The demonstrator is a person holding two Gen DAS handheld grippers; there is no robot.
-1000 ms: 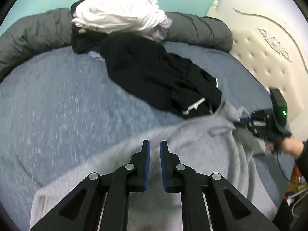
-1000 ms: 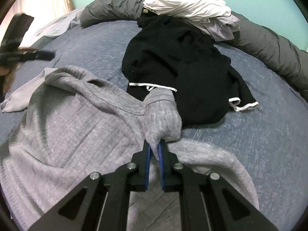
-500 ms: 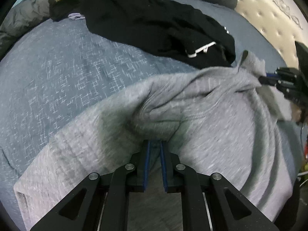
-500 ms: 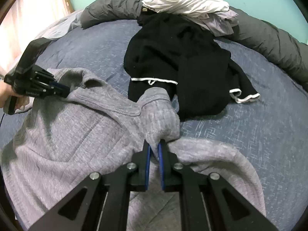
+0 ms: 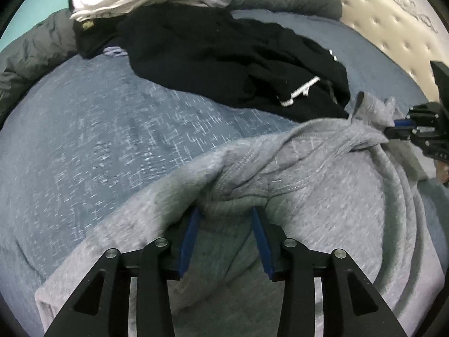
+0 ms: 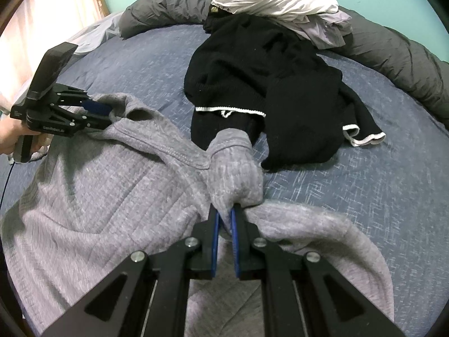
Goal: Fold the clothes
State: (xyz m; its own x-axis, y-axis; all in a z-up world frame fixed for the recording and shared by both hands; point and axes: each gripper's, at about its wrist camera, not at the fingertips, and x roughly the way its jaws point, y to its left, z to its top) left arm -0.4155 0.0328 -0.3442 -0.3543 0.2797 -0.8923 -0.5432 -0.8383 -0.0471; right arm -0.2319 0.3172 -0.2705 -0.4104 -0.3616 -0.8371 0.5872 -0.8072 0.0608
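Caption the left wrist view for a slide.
Open left gripper straddles a bunched fold of the grey sweatshirt on the bed.

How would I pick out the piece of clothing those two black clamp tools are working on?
Start at the blue bedspread with the heap of clothes at its far end. Nearer than the black garment with white trim lies the grey sweatshirt. It alone is pale grey and ribbed, with the right gripper pinching it and the open left gripper astride a fold.
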